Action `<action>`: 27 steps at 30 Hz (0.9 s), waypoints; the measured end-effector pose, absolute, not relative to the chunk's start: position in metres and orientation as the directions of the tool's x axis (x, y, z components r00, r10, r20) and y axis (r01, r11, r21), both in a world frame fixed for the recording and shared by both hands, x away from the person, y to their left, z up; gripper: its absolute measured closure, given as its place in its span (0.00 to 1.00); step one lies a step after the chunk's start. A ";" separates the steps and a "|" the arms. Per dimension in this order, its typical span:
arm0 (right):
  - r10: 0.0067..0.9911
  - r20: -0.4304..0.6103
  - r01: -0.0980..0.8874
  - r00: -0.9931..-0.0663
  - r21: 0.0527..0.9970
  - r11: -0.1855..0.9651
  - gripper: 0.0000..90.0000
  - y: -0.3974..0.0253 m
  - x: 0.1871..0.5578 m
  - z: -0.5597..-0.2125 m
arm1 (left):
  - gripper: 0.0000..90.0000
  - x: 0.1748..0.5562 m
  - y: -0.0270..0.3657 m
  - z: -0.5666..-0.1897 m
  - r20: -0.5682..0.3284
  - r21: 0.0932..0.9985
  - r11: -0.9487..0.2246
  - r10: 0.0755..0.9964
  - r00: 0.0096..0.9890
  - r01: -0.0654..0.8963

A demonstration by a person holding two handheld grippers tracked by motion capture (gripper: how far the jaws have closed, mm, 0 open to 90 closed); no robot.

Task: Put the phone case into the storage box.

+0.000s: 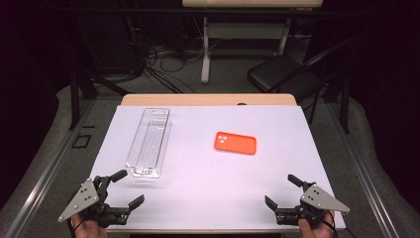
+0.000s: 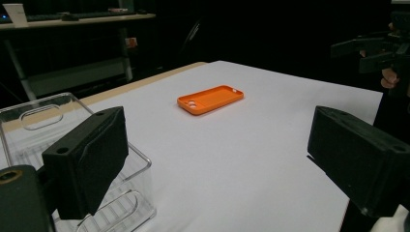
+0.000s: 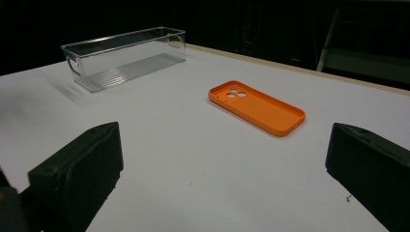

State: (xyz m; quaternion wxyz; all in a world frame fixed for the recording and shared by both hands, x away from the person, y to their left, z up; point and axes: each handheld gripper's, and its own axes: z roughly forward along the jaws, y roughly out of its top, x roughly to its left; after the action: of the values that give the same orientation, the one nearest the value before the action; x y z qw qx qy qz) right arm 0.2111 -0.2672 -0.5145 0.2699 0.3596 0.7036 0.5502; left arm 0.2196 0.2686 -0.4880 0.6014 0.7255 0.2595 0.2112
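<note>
An orange phone case lies flat, hollow side up, right of the table's middle; it also lies ahead of both sets of jaws. A long clear plastic bin stands empty at the left. My left gripper sits open at the front left corner, just short of the bin's near end. My right gripper is open at the front right, well short of the case. Nothing is between either pair of jaws.
A white sheet covers the table, with a wooden edge at the back. Beyond the table stand a black folding chair, another desk's legs and floor cables. The other gripper appears far right in the left gripper view.
</note>
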 end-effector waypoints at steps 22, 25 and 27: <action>0.816 -0.085 0.210 -0.571 0.946 0.245 0.00 -0.254 0.214 -0.509 | 0.08 0.224 0.267 -0.484 -0.038 0.979 -0.128 0.645 0.764 0.157; 0.807 -0.095 0.207 -0.582 0.943 0.261 0.00 -0.251 0.218 -0.505 | 0.08 0.229 0.265 -0.480 -0.060 0.976 -0.122 0.638 0.767 0.178; 0.804 -0.095 0.209 -0.588 0.941 0.264 0.00 -0.251 0.219 -0.503 | 0.08 0.230 0.265 -0.479 -0.069 0.975 -0.120 0.635 0.769 0.187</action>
State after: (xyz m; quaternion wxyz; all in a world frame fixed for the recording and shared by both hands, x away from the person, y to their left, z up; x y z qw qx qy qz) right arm 0.2191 -0.2507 -0.5030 0.2972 0.3433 0.7375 0.4999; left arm 0.2300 0.2646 -0.4787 0.5995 0.7247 0.2836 0.1869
